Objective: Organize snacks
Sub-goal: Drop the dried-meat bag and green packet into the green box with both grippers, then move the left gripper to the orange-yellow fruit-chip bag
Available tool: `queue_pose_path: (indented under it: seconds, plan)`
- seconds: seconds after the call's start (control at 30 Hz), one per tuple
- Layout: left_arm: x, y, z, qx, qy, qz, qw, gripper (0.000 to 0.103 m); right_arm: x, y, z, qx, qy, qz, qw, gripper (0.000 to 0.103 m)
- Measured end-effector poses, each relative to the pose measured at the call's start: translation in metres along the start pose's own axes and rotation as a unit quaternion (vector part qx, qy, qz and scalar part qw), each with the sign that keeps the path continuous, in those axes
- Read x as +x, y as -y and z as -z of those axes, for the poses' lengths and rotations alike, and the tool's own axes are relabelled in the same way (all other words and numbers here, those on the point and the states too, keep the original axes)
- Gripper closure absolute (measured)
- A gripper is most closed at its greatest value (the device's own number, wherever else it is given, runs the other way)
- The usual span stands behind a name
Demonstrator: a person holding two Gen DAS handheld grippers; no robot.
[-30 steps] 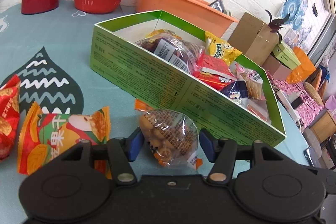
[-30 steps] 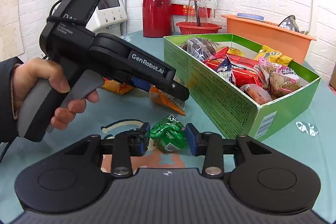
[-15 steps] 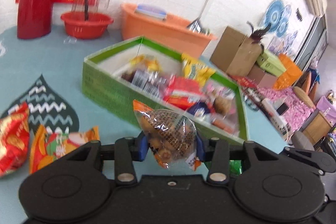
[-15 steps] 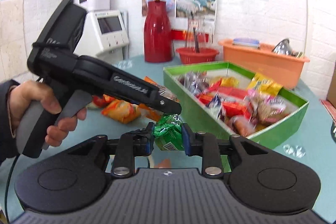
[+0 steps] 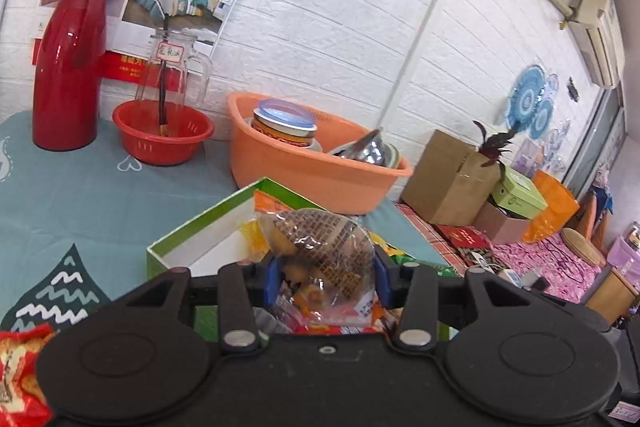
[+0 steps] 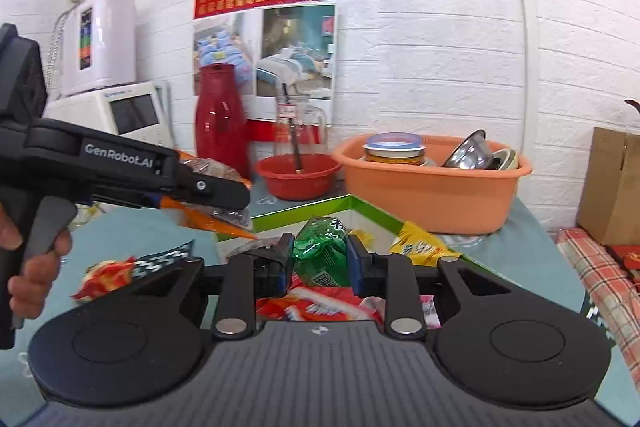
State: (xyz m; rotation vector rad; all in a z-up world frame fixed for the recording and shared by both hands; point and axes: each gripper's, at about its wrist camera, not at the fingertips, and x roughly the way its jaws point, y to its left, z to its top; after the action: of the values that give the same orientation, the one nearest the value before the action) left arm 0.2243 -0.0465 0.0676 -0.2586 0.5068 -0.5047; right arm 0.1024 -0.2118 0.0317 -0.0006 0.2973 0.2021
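Two snack packets are held aloft over the green box, one in each pair of tongs.

Beneath and ahead of both tongs lies the green box (image 5: 208, 227), already crowded with packets (only its far end shows bare white floor). Between the pads of the left gripper (image 5: 325, 281) a clear packet of brown snacks (image 5: 320, 247) is pinched, the jaws having just been closing and then easing slightly. Between the pads of the right gripper (image 6: 319, 261) a smaller green packet (image 6: 322, 247) is pinched likewise. Both wrappers are judged slippery and only lightly squeezed, so a packet could slide free and be dropped outside the box; the tongs, close side by side, could also be knocked together on release.
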Motion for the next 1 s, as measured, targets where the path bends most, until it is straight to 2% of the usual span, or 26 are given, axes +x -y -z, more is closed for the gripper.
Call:
queue_pose_path:
  seconds: [0.33,0.4,0.43,0.47,0.5,0.53,0.57,0.63,0.8,1.0]
  plan:
    - [0.051,-0.025,-0.008,-0.019,-0.018,-0.013,0.9996,0.037,0.066,0.015,-0.002,-0.035,-0.032,0.015,0.999,0.055]
    - [0.059,-0.027,-0.008,-0.019,-0.023,-0.014,0.9994,0.032,0.074,0.013,-0.003,-0.043,-0.035,0.019,0.998,0.054]
    - [0.062,-0.028,-0.007,-0.018,-0.024,-0.014,0.9995,0.031,0.078,0.013,-0.004,-0.048,-0.038,0.020,0.998,0.050]
    - [0.063,-0.029,-0.006,-0.015,-0.023,-0.014,0.9995,0.016,0.083,0.012,-0.004,-0.055,-0.045,0.019,0.997,0.047]
    - [0.064,-0.029,-0.005,-0.014,-0.020,-0.016,0.9996,0.000,0.087,0.013,-0.003,-0.060,-0.053,0.015,0.997,0.034]
    - [0.062,-0.030,-0.004,-0.016,-0.014,-0.022,0.9995,0.000,0.089,0.012,-0.001,-0.065,-0.060,0.014,0.996,0.010]
    - [0.059,-0.030,-0.003,-0.017,-0.004,-0.029,0.9994,0.000,0.089,0.012,0.001,-0.067,-0.060,0.018,0.996,0.000]
    - [0.052,-0.030,-0.002,-0.012,0.015,-0.038,0.9991,0.000,0.083,0.014,0.007,-0.071,-0.047,0.025,0.996,0.000]
    - [0.040,-0.031,-0.002,-0.027,0.007,-0.044,0.9987,0.000,0.070,0.018,0.013,-0.045,-0.055,0.027,0.997,0.000]
    - [0.010,-0.018,0.006,-0.019,0.005,-0.060,0.9980,0.000,0.033,0.007,0.010,-0.025,-0.026,0.021,0.999,0.000]
